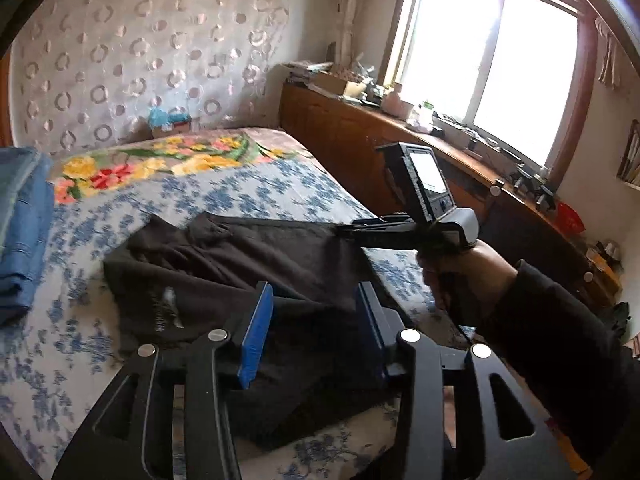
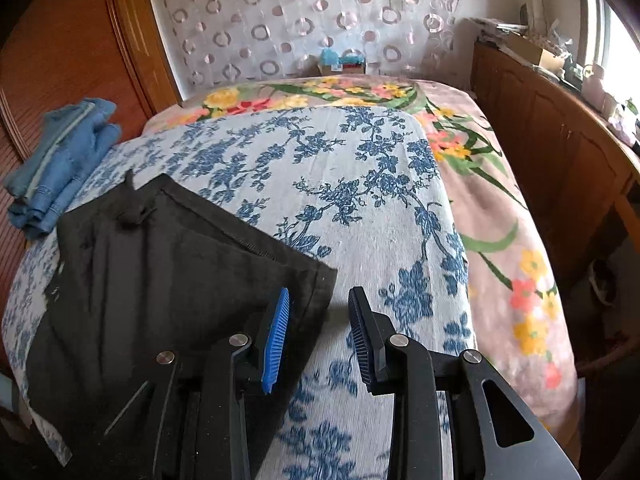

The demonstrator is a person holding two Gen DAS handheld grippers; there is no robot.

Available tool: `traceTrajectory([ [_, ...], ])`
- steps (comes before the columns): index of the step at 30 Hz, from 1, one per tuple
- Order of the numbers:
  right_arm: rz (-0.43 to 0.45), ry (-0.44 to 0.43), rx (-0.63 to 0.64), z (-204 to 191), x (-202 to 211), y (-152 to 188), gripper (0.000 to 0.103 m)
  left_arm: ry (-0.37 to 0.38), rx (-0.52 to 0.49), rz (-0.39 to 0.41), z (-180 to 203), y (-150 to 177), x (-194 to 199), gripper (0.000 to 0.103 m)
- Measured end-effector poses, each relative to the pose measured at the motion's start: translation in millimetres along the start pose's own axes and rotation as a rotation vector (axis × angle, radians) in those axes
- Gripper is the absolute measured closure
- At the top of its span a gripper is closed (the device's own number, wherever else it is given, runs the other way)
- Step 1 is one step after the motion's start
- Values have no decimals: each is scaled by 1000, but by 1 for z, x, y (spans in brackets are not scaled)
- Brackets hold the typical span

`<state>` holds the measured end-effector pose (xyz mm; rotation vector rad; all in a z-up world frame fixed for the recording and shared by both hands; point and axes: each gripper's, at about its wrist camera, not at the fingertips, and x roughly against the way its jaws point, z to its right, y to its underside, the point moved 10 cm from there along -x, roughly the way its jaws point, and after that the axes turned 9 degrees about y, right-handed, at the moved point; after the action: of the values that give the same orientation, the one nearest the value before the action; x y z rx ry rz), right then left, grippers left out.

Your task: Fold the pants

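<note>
Beyond the black pants' [image 2: 168, 280] hem, bare floral bedspread [image 2: 360, 184].

Black pants [image 1: 240, 264] beneath parted fingers [image 1: 256, 332]

Black grippers with blue-padded fingers [image 1: 256, 336]; dark sleeve [image 1: 560, 340].

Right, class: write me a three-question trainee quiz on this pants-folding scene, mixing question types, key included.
1. True or false: the left gripper is clamped on the black pants.
2. What lies at the bed's far left edge? A) folded blue jeans B) a pillow C) a towel
3. Fill in: the right gripper hovers over the pants' ____.

Key: 1 false, its jaws stand open above the cloth; 2 A; 3 corner.
</note>
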<state>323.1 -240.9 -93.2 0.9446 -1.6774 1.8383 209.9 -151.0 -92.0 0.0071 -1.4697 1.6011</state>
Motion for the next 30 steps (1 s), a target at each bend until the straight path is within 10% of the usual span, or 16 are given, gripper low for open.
traceTrajectory([
  [4, -8, 2, 18, -5, -2, -5, 97, -44, 8, -2, -21, 9, 5, 59],
  [14, 50, 152, 17, 8, 18, -8, 83, -126, 58, -64, -67, 60, -3, 59],
  [30, 126, -132, 122, -97, 91, 90, 75, -173, 67, -104, -81, 95, -4, 59],
])
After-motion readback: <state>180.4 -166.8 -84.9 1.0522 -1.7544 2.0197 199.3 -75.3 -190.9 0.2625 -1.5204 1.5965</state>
